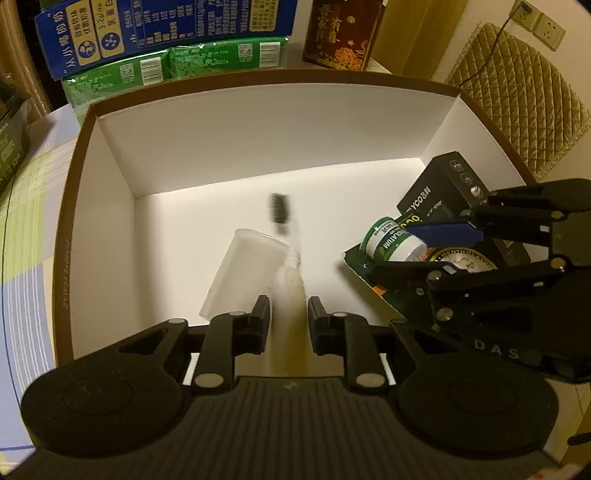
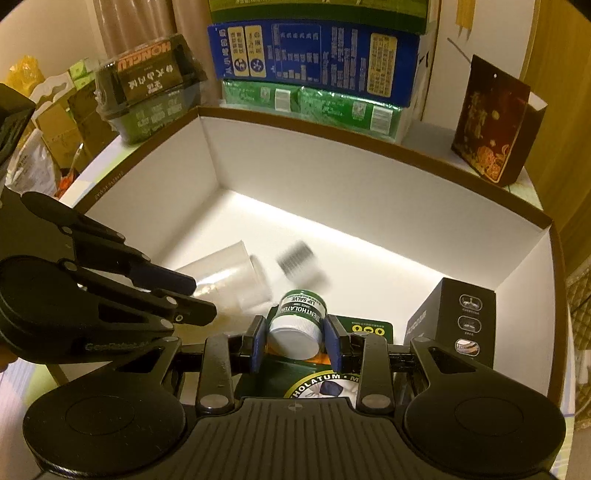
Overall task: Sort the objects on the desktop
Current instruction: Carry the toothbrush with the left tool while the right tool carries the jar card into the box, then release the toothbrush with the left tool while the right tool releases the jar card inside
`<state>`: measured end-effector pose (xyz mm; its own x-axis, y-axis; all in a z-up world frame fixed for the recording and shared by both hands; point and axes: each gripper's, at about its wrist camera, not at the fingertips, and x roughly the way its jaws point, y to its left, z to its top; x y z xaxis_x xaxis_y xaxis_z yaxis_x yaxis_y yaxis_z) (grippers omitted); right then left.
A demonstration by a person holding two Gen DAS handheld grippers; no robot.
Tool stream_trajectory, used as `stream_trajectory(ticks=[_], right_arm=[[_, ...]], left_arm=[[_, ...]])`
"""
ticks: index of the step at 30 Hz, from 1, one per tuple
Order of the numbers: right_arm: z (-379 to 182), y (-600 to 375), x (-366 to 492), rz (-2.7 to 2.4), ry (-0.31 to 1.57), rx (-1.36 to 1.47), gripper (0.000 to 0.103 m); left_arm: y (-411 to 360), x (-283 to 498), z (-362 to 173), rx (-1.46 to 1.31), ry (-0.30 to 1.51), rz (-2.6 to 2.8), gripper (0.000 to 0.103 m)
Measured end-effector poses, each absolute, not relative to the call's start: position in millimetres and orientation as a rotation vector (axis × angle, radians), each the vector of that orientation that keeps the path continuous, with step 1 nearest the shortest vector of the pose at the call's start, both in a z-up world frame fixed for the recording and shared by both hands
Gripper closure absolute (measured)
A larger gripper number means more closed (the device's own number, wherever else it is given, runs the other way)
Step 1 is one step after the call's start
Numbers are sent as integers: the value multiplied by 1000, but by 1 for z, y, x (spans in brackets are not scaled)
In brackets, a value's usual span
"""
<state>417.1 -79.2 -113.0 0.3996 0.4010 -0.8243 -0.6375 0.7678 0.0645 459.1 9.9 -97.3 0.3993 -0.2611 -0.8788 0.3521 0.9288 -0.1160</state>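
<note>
Stacked milk cartons (image 1: 166,33) back a white-lined cardboard box (image 1: 258,147). Low centre of the left view, the left gripper (image 1: 289,314) is clamped on a small blurred bottle (image 1: 290,280), long axis pointing away. At right, the right gripper (image 2: 295,341) pinches a lip salve jar (image 2: 299,325) over its green card (image 2: 365,328), beside a black carton (image 2: 458,317).

Behind the open box stands a stack of cartons: a blue milk carton (image 2: 314,51) rests on a green shrink-wrapped pack (image 2: 314,105). To the right of the stack, a dark red gift bag (image 2: 487,122) with gold lettering stands upright. At left, a dark plastic container (image 2: 147,88) sits on the tablecloth (image 1: 26,229). A quilted tan cushion (image 1: 517,107) leans near two wall sockets (image 1: 539,22).
</note>
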Motion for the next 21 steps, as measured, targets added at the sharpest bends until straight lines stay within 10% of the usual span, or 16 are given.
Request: stream_trajectory(ticks=[11,15,21], right_arm=[[-118,-79,418,691,967,-296,69],[-114,-82,411,689,923,-324,34],[-103,-96,405,707,915,-293,21]], left_arm=[[14,459,-98,110,1093,-389,74],[15,456,-96,113,1088,-391,67],[17,450,-88,118,1070,-387,49]])
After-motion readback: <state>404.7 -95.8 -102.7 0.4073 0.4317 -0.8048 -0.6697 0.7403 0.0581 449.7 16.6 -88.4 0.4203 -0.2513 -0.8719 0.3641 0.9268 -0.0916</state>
